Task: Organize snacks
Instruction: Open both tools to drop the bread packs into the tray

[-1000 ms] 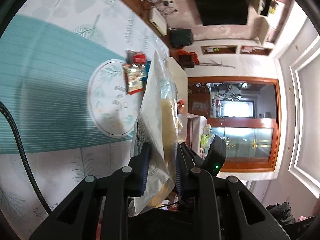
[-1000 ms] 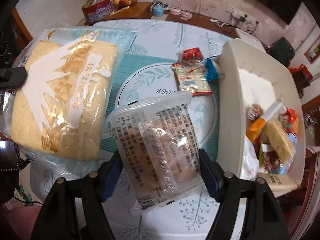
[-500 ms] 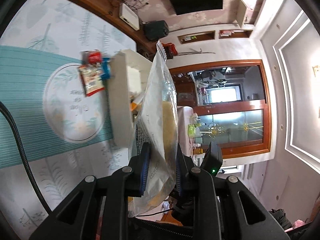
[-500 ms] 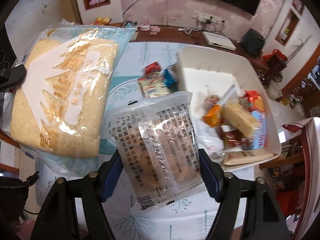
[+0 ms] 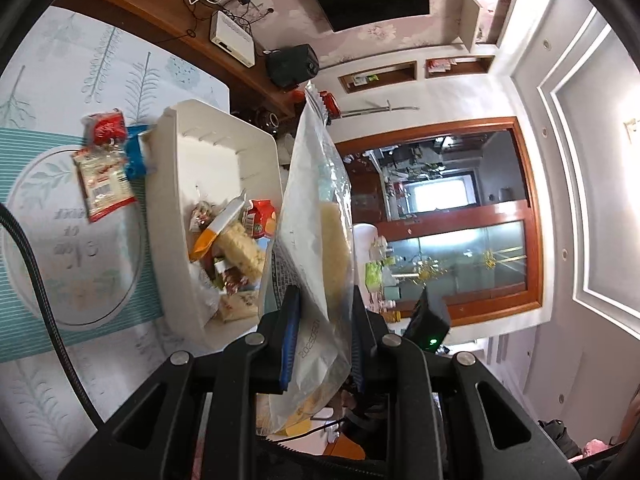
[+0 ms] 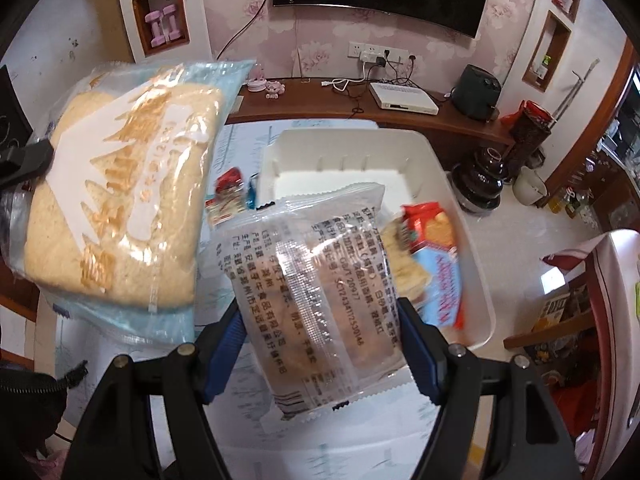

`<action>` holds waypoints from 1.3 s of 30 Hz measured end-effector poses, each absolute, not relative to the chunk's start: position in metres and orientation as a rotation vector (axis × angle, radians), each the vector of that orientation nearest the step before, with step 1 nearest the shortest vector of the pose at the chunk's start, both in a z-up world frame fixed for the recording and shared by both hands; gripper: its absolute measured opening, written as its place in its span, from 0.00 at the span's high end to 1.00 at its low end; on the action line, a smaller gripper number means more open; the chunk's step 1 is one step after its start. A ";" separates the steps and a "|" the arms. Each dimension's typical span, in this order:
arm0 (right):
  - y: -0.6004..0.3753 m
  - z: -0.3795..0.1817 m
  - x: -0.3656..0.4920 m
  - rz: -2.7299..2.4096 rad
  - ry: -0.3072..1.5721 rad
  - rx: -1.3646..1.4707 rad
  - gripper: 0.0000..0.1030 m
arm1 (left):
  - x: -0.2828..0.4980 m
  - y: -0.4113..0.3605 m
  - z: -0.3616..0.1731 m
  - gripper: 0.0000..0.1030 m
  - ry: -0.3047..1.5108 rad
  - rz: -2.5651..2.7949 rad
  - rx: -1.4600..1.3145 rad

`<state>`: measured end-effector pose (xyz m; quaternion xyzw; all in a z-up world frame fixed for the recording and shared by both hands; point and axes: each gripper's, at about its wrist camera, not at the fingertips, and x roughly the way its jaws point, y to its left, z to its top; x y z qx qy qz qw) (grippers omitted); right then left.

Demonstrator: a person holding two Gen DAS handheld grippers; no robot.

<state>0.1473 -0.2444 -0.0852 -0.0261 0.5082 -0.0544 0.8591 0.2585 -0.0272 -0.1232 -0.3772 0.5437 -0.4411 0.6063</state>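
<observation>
My left gripper (image 5: 322,334) is shut on a clear bag of sliced bread (image 5: 320,248), seen edge-on; the same bag (image 6: 120,208) shows flat at the left of the right wrist view. My right gripper (image 6: 322,344) is shut on a clear-wrapped cake packet (image 6: 316,296), held above the near end of the white plastic bin (image 6: 476,264). The bin (image 5: 176,216) holds several snack packets (image 5: 236,248). A red-and-white snack packet (image 5: 104,184), a small red one (image 5: 106,128) and a blue one (image 5: 136,152) lie on the table left of the bin.
The table has a white leaf-pattern cloth with a teal mat (image 5: 24,152). Behind it runs a wooden shelf (image 6: 360,100) with a white router box (image 6: 402,102) and a dark speaker (image 6: 478,92). A black cable (image 5: 36,260) hangs at the left.
Both grippers have moved with their packets toward the bin. The bin has come closer and more central in both views, and the cake packet now overlaps its near end.
</observation>
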 end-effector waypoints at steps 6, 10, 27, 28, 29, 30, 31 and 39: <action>-0.292 -0.082 0.169 -0.065 1.071 -0.106 0.29 | 0.262 -0.073 -0.132 0.80 1.244 -0.953 -0.916; -0.320 -0.082 0.185 -0.037 1.069 -0.119 0.29 | 0.267 -0.097 -0.137 0.81 1.235 -0.908 -0.927; -0.380 -0.095 0.261 0.141 1.027 -0.010 0.28 | 0.261 -0.185 -0.169 0.79 1.389 -0.719 -0.710; -0.379 -0.097 0.263 0.149 1.030 -0.005 0.28 | 0.259 -0.189 -0.170 0.76 1.394 -0.713 -0.698; -0.377 -0.099 0.265 0.161 1.034 0.001 0.28 | 0.257 -0.193 -0.169 0.72 1.391 -0.713 -0.692; -0.376 -0.102 0.267 0.172 1.034 0.005 0.28 | 0.256 -0.195 -0.167 0.70 1.382 -0.715 -0.691; -0.375 -0.104 0.268 0.177 1.036 0.004 0.26 | 0.254 -0.196 -0.163 0.61 1.371 -0.709 -0.684; -0.377 -0.106 0.270 0.172 1.021 0.027 0.26 | 0.245 -0.195 -0.126 0.42 1.274 -0.628 -0.530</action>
